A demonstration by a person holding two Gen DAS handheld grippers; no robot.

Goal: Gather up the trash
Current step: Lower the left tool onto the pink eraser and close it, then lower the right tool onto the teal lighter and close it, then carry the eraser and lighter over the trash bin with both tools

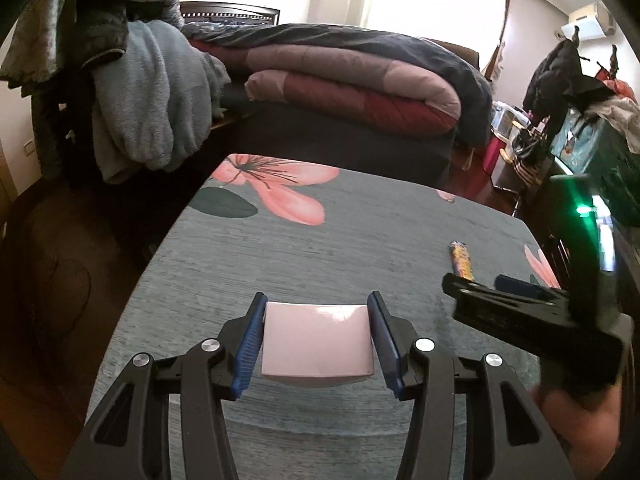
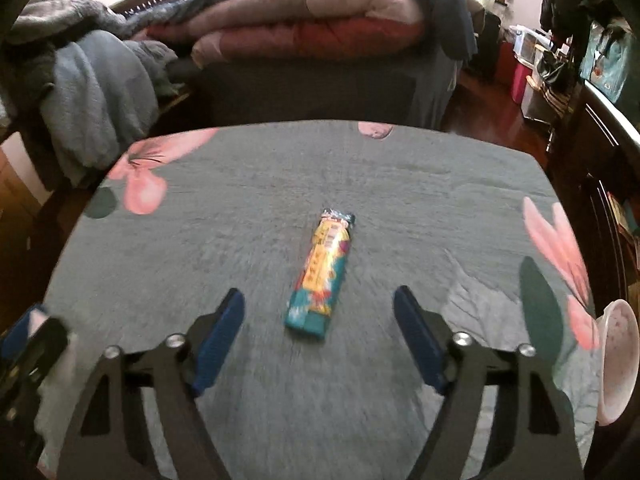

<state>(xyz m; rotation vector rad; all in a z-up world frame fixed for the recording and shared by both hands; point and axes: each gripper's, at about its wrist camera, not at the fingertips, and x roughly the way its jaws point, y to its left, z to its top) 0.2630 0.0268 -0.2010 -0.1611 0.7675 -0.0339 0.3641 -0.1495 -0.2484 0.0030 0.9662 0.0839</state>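
My left gripper [image 1: 317, 303] is shut on a pale pink box [image 1: 316, 342] and holds it over the grey flowered tablecloth [image 1: 320, 232]. A teal and yellow snack wrapper [image 2: 322, 276] lies flat on the cloth just ahead of my right gripper [image 2: 319, 300], which is open and empty, its blue pads [image 2: 220, 332] wide apart on either side of the wrapper's near end. The wrapper [image 1: 462, 260] also shows in the left wrist view at the right, beyond the right gripper [image 1: 476, 286].
A pink bowl or cup [image 2: 618, 360] sits at the table's right edge. A bed with a folded quilt [image 1: 352, 80] stands behind the table. Blankets and clothes [image 1: 148, 96] hang at the left. Cluttered furniture [image 1: 580, 132] lines the right side.
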